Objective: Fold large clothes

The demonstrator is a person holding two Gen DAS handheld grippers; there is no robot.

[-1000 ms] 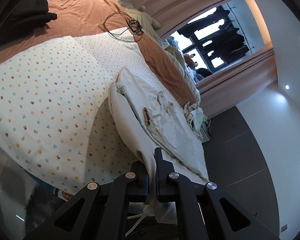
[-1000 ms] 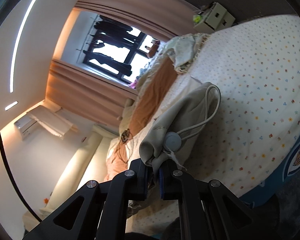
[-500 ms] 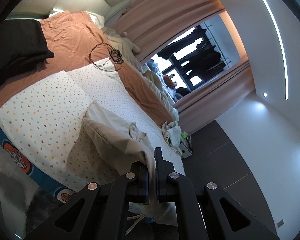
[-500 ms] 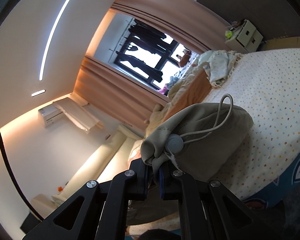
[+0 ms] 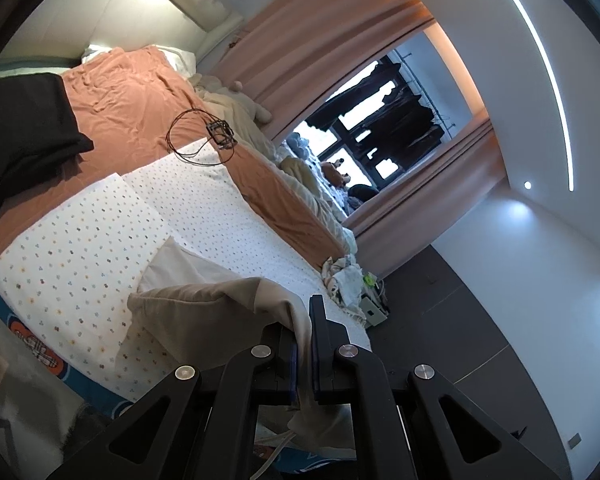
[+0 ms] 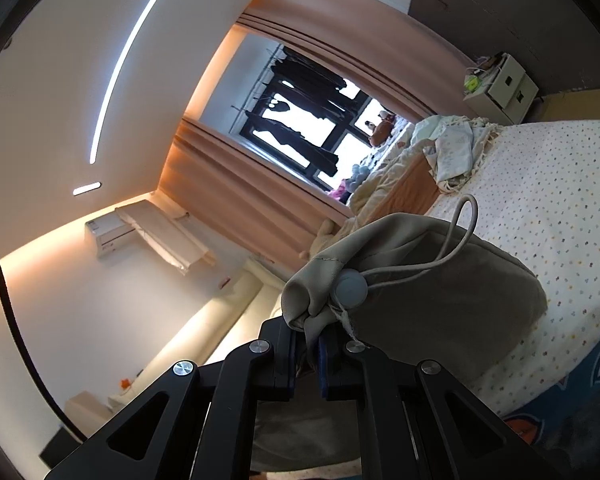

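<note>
A large beige garment [image 5: 204, 296] hangs lifted over the bed's dotted white sheet [image 5: 100, 240], its far end still trailing on the sheet. My left gripper [image 5: 304, 328] is shut on one edge of the cloth, which runs down between the pads. In the right wrist view my right gripper [image 6: 308, 332] is shut on a bunched part of the beige garment [image 6: 440, 292] beside a round cord stopper [image 6: 351, 289], with a looped drawstring [image 6: 460, 232] hanging across the fabric.
The dotted sheet [image 6: 560, 208] covers the bed's near half, an orange cover [image 5: 132, 92] the far half. A black cable coil [image 5: 204, 136] lies on it, a dark cloth [image 5: 24, 128] at left. Crumpled laundry [image 6: 452, 148] sits at the bed's corner near a white cabinet [image 6: 504, 84].
Both grippers have risen with the garment, pulling it up off the sheet. The bed now looks smaller and lower in both views, and more wall and ceiling show.
</note>
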